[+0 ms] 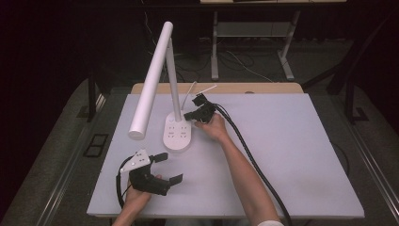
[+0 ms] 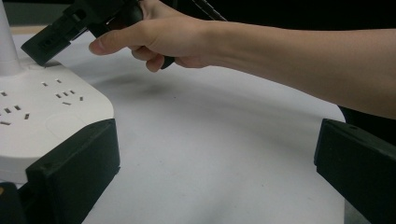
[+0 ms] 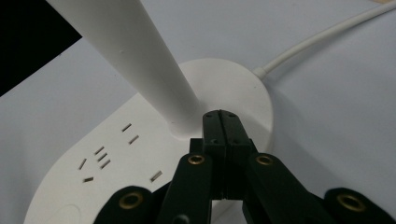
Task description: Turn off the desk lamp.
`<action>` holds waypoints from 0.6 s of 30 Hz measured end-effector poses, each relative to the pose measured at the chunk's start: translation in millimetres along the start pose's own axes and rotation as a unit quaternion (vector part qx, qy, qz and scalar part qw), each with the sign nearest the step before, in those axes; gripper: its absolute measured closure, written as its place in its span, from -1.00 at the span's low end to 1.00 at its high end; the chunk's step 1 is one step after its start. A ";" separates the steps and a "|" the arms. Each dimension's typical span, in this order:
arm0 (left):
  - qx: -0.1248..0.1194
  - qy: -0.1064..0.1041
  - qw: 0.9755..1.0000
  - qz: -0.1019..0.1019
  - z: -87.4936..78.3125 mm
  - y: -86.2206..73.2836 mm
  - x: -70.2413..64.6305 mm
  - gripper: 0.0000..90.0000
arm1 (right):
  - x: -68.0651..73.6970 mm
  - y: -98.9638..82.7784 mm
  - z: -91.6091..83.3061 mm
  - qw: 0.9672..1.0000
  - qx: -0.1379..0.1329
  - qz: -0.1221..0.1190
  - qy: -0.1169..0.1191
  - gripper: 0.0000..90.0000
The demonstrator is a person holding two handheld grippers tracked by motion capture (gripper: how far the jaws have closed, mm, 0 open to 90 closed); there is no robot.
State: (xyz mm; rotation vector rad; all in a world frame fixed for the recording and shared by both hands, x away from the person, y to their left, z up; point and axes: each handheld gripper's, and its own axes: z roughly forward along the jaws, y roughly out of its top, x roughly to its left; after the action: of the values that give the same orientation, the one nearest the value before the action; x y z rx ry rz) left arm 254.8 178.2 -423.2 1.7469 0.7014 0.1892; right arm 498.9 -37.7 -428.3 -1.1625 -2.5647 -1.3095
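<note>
High view: lamp (image 1: 178,132) on white board (image 1: 291,160), toward far-left part, base just short of far edge; head (image 1: 150,80) hanging out over left side, cord (image 3: 322,35) trailing off behind base. Right gripper (image 1: 196,114) at right rim of base, next to stem; right gripper view: jaws pressed fully together, nothing between, tips resting on or just above base top (image 3: 243,88) at foot of stem (image 3: 140,60). Contact not certain. Sockets (image 3: 100,158) on near half of base, untouched. Left gripper (image 1: 165,167) near front-left corner of board, well apart from lamp; left gripper view: jaws wide, empty, base corner just beside one jaw. Step in hand, by judgement: closed tips used as a poker on base top, probably for a switch or touch spot beside stem; no button discernible. Next move calls for: short press straight down, tips kept off stem; left gripper free to steady base if it slides.
</note>
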 end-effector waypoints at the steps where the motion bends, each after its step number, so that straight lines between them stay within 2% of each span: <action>1: 0.001 0.001 1.000 0.000 -0.3 -0.1 0.4 -1.00 | -0.5 0.2 0.1 1.000 -0.001 -0.002 -0.002 1.00; 4: -0.003 0.002 1.000 -0.004 -0.8 -0.3 1.4 -1.00 | -0.7 0.6 0.0 1.000 -0.007 0.003 0.006 1.00; 13: -0.002 0.000 1.000 -0.004 -0.1 -0.2 0.5 -1.00 | -1.1 0.2 0.1 1.000 -0.007 0.008 0.006 1.00; 18: -0.001 0.001 1.000 -0.004 0.2 -0.2 0.7 -1.00 | -0.5 0.1 0.8 1.000 -0.007 0.003 0.000 1.00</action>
State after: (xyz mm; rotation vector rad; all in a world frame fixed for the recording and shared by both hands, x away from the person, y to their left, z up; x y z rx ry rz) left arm 255.4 178.5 -423.6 1.7426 0.7087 0.1869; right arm 499.5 -37.4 -428.9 -1.1713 -2.5542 -1.3286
